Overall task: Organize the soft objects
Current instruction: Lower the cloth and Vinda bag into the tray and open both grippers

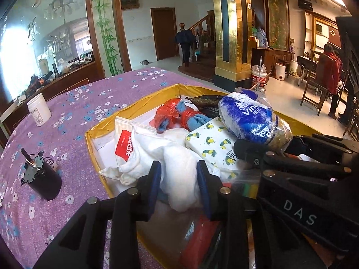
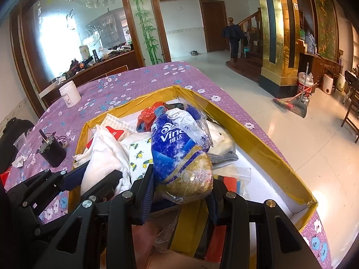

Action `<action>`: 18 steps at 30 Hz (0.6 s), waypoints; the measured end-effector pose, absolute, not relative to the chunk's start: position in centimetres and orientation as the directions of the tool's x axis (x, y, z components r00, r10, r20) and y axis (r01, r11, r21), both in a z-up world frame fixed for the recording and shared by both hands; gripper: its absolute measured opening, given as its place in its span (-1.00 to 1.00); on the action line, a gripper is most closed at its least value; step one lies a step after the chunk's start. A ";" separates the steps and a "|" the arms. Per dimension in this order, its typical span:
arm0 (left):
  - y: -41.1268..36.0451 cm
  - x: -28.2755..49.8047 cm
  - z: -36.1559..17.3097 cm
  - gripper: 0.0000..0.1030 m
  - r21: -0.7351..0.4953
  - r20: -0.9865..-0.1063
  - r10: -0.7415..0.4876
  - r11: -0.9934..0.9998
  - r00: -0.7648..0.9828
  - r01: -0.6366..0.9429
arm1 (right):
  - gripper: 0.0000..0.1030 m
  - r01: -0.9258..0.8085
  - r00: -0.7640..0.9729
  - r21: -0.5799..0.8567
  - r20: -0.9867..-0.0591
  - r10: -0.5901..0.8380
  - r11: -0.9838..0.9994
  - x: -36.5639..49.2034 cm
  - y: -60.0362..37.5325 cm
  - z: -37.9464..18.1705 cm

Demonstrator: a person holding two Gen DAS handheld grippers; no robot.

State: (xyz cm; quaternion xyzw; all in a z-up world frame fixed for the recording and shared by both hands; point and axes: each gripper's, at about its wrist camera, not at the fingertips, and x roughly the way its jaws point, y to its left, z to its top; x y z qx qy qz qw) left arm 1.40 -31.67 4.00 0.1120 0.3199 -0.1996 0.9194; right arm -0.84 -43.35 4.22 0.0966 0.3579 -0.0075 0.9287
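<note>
At the bottom centre of each view, my right gripper point(image 2: 179, 192) clamps the blue tissue pack point(image 2: 179, 148) over the yellow-rimmed box point(image 2: 258, 132); my left gripper point(image 1: 179, 186) stands parted around white cloth point(image 1: 177, 168), pads not pressing.

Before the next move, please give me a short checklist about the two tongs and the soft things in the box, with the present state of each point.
1. Right tongs grip the blue Vinda bag: ok, both pads press on its lower end.
2. Left tongs grip the white cloth: cannot tell, the cloth lies between the pads, contact unclear.
3. Bag is free of the yellow-rimmed box: cannot tell, its upper end may rest on the pile.
4. The two tongs do not touch each other: ok, apart, though close.
5. Lemon-print tissue pack will stay put: cannot tell, the bag overlaps it.
</note>
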 end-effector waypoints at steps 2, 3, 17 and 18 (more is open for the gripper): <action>-31.6 1.5 4.0 -0.32 0.076 -0.633 -0.293 0.897 0.717 0.435 | -0.16 0.083 0.744 0.172 -0.666 0.054 0.982 -0.8 -43.4 4.2; -31.6 1.5 4.0 -0.31 0.076 -0.633 -0.293 0.898 0.717 0.434 | -0.16 0.083 0.744 0.173 -0.666 0.054 0.981 -0.8 -43.4 4.2; -31.4 1.8 4.0 -0.05 0.078 -0.631 -0.275 0.908 0.725 0.412 | -0.16 0.084 0.745 0.169 -0.665 0.051 0.982 -0.9 -43.3 4.2; -31.3 1.8 4.0 -0.03 0.078 -0.631 -0.273 0.909 0.726 0.410 | -0.16 0.083 0.744 0.171 -0.666 0.053 0.982 -0.8 -43.4 4.2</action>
